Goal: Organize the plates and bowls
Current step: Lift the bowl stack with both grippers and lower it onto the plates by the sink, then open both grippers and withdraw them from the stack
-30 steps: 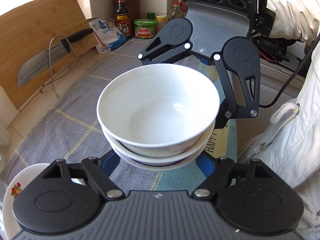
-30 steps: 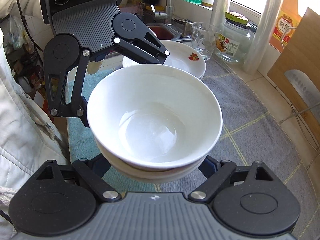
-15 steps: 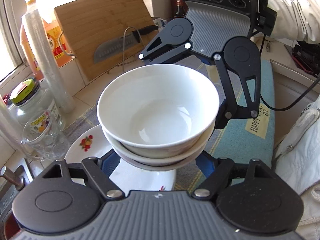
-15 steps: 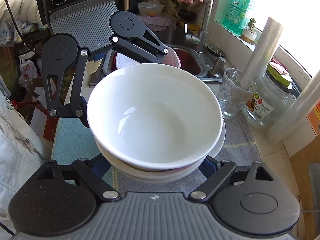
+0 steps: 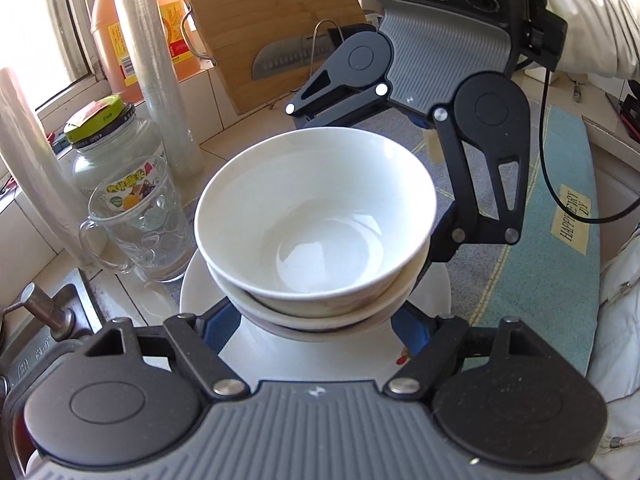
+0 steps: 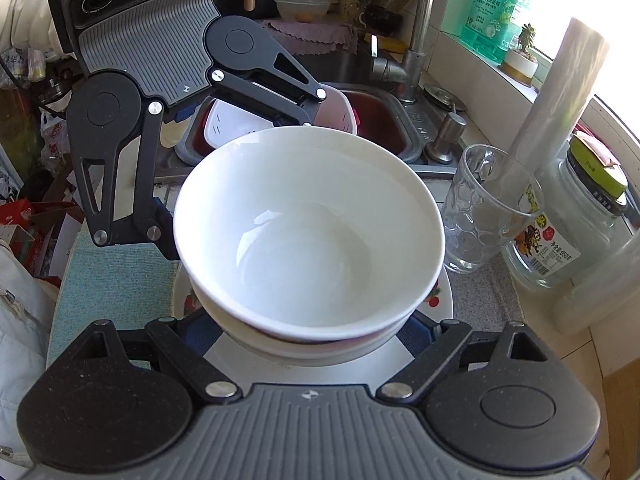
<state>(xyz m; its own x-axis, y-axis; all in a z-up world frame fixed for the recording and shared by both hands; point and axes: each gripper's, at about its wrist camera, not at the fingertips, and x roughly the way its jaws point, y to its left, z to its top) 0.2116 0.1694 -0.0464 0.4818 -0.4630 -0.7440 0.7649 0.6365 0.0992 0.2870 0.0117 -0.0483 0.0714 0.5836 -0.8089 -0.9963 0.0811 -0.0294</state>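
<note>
Moved: bowls (image 5: 316,236), carried across the mat (image 5: 536,280) from the knife end to the sink end; now over the plate (image 5: 200,292), where a second back only grey mat lay beneath.
Left gripper (image 5: 316,320): clamped on the bowls from its side, blue pads at the lower bowl's wall.
Right gripper (image 6: 308,332): clamped on the bowls from the opposite side, jaws spread to bowl width.
Bowls: nested, white, upright, held between both grippers; touching the plate or just above it, cannot tell.
Meaning: probably close to set-down on the plate; lowering and release left.
Plate: fruit print on the rim.
Mug (image 6: 486,216): just beside the plate, a hazard on descent.
Mat writing: "HAPPY", rest unclear.
Jar (image 6: 568,232) label: Chinese text, "950".
Green bottle (image 6: 494,4): Chinese brand, too small to read.
</note>
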